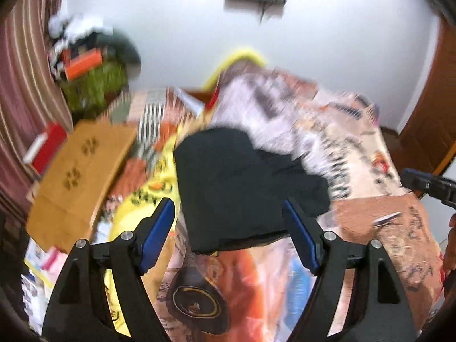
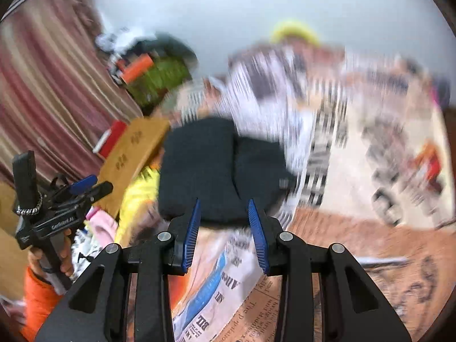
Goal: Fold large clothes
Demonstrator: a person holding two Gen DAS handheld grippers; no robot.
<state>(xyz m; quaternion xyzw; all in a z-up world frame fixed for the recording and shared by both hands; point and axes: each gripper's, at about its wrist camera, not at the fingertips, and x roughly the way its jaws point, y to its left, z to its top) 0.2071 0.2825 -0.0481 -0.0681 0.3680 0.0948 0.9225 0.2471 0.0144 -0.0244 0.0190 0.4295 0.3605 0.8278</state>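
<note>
Both views are motion-blurred; print on the bedsheet (image 1: 379,222) is mostly unreadable, only some newspaper-style text near my right gripper is half legible. One black garment (image 1: 242,188) lies bunched in a folded heap on the sheet, edges smeared, so I cannot tell what kind of garment or how many layers. Its near edge is partly covered by my fingers in both views.

My left gripper (image 1: 229,236) has its jaws spread wide, nothing between them; the black garment sits just beyond the tips. My right gripper (image 2: 225,233) is parted more narrowly, also holding nothing, tips at the garment's near edge; whether they touch it I cannot tell.

In the right wrist view my left hand (image 2: 54,253) holds the other tool at the frame's left, orange sleeve (image 2: 37,302) cut off by the edge. In the left wrist view only a sliver of the right tool shows at the far right.

One brown cardboard box (image 1: 77,176) lies left of the garment, one red box (image 1: 45,145) behind it. Yellow cloth (image 1: 148,188) sits partly under the garment. A green basket (image 1: 94,85) with a blurred pile on top stands by the striped curtain (image 1: 25,71).
</note>
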